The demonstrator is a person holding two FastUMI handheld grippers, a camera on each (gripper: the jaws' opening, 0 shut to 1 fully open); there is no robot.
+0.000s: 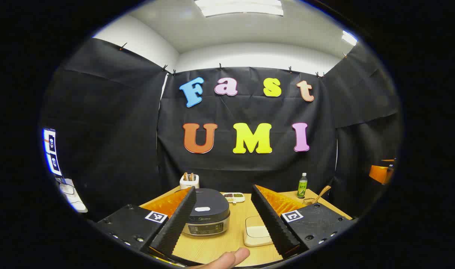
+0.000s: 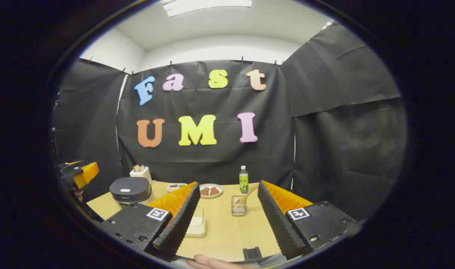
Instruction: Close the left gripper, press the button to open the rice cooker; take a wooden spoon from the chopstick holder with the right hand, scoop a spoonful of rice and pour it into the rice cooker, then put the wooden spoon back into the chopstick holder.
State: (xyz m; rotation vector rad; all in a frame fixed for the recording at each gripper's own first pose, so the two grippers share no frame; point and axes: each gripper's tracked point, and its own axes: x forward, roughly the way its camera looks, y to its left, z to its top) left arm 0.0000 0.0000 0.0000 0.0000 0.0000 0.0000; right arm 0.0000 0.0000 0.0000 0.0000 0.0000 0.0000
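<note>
I hold both tools above the bench [image 2: 227, 231]: left tool [image 1: 227, 233] and right tool [image 2: 227, 235] gape wide, empty.

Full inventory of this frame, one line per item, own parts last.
rice cooker: 1, dark lid shut, silver body, left side of table
chopstick holder: 1, clear, mid table near bottle
wooden spoon: 1, tan, standing tilted in the chopstick holder
bottle: 1, green, back of table
plate: 1, white with brown food, back centre
small tray: 1, white, behind the cooker
white holder: 1, brown sticks inside, back left
cream container: 1, flat, right of the cooker
table: 1, light wood
left gripper: jaws open, empty
right gripper: jaws open, empty
finger: under the left gripper
</note>
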